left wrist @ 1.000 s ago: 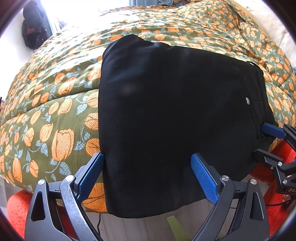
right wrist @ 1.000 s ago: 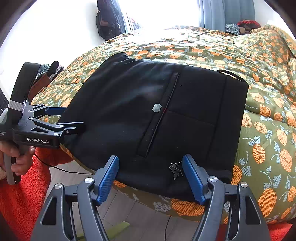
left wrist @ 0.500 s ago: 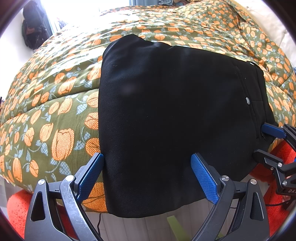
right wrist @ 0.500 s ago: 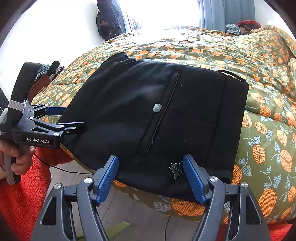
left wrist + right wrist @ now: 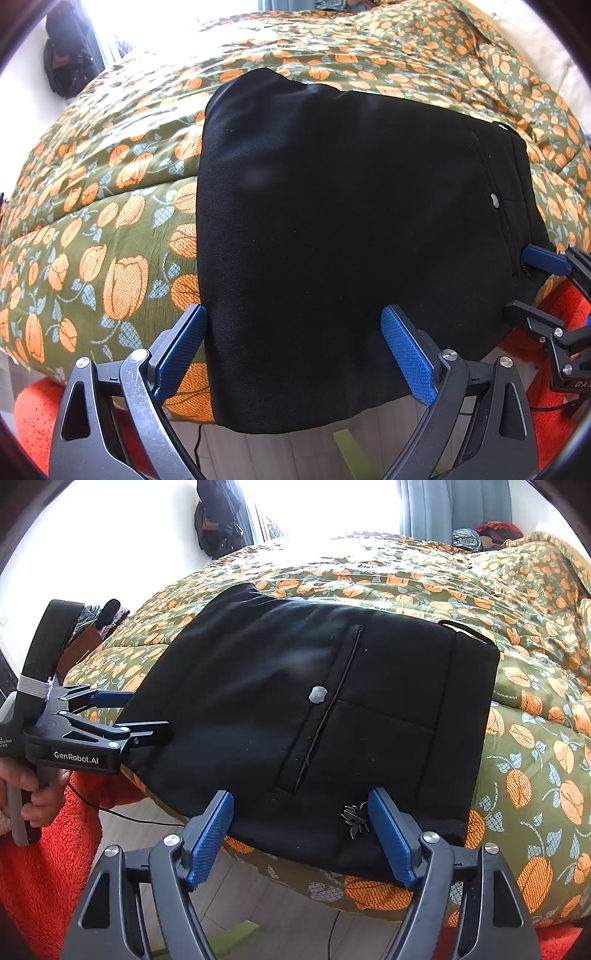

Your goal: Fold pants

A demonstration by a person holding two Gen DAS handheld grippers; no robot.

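Black folded pants (image 5: 351, 221) lie flat on a bed, their near edge hanging over the bed's side. My left gripper (image 5: 293, 317) is open wide over the pants' near left part, its left pad at the fabric's side edge, with no pinch on it. The right gripper (image 5: 300, 799) is open and its jaws are opening a little more; they straddle the near hem of the pants (image 5: 295, 701) beside a small metal zip pull (image 5: 354, 818). A pocket slit and a grey button (image 5: 318, 694) show near the waistband. The left gripper (image 5: 146, 712) is visible at the left, the right gripper (image 5: 519, 280) at the right.
A green bedspread with orange tulips (image 5: 92, 221) covers the bed (image 5: 535, 738). A hand (image 5: 33, 794) grips the left tool's handle. Orange-red fluffy fabric (image 5: 44, 867) and pale floorboards with a thin cable lie below the bed edge. Dark bags hang by the bright window.
The right gripper's fingers have spread very slightly. Nothing else has moved.
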